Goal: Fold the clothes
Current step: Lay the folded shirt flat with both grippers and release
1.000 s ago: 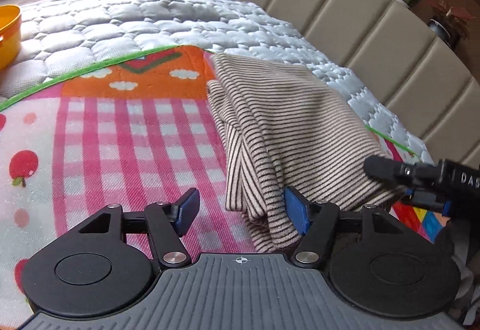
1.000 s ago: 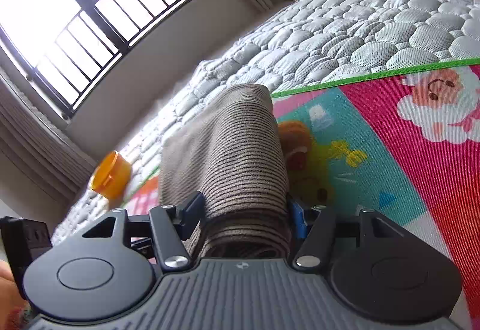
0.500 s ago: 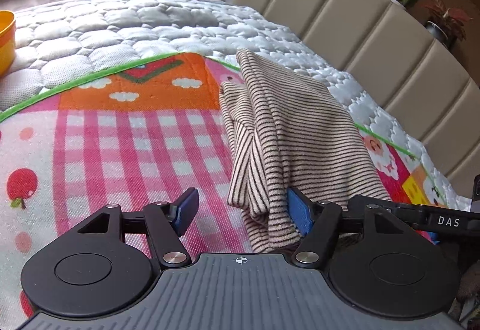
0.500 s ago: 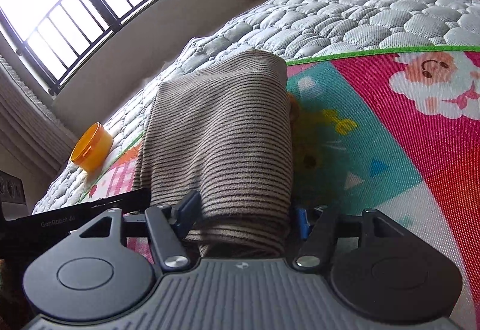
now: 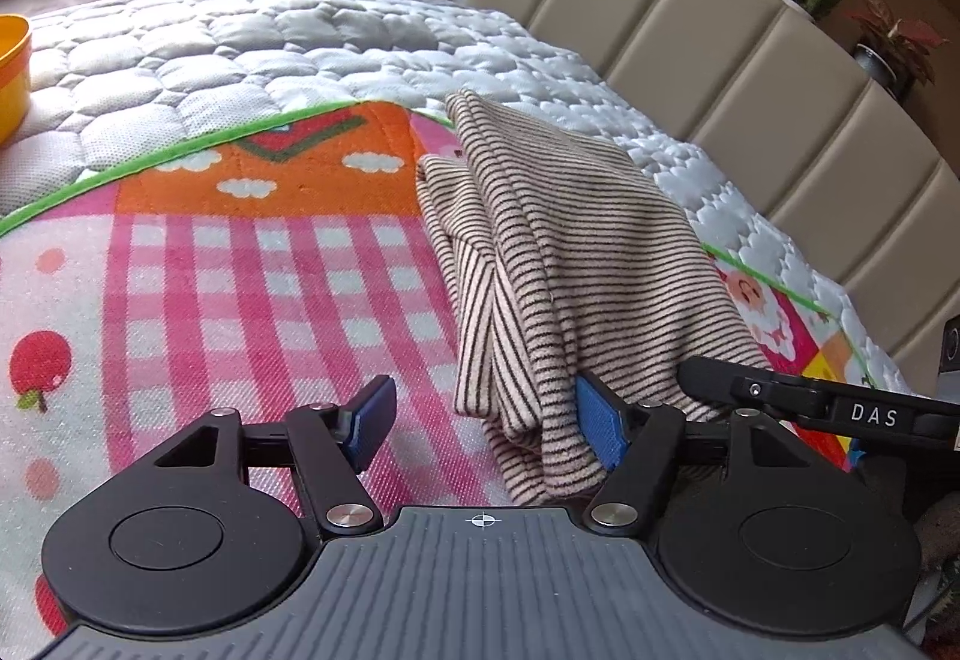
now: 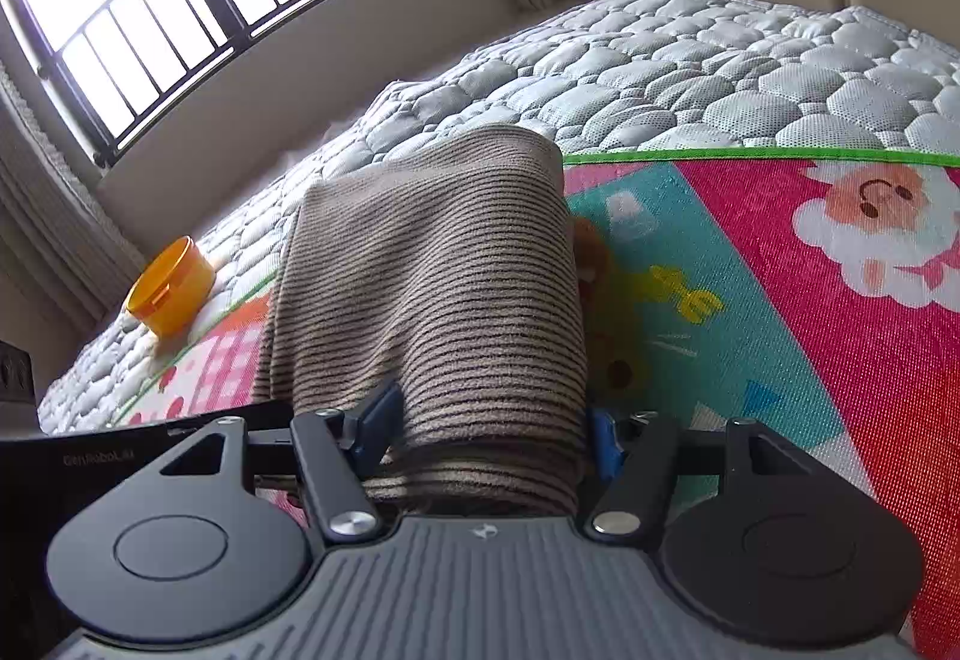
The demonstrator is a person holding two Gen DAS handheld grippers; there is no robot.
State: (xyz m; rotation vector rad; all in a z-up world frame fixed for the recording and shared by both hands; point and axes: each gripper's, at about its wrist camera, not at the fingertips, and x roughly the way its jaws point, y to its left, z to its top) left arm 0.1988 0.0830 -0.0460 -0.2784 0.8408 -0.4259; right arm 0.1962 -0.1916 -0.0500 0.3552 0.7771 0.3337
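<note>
A bed with a grey quilted cover fills both views, a padded beige headboard along one side and a barred window on the wall past the other. A bright play mat with pink checks, a green border and cartoon prints lies over the cover. An orange tub stands on the quilt just off the mat's green edge. Soft toys and potted plants sit on the ledge behind the headboard.

The shirt, beige with thin dark stripes, lies folded into a long narrow bundle on the mat, its far end reaching the green border toward the headboard side.

The left gripper is released: its jaws have just been opening. The shirt's near corner lies against the right blue pad, while the left pad stands clear over the pink checks with bare mat between it and the cloth.

The right gripper straddles the other near end of the shirt, the fold filling the gap between both blue pads. Whether the pads press on the cloth or merely flank it cannot be told. The black fingers of each gripper show at the edge of the other's view, so the two sit close together at the near edge of the bundle.
</note>
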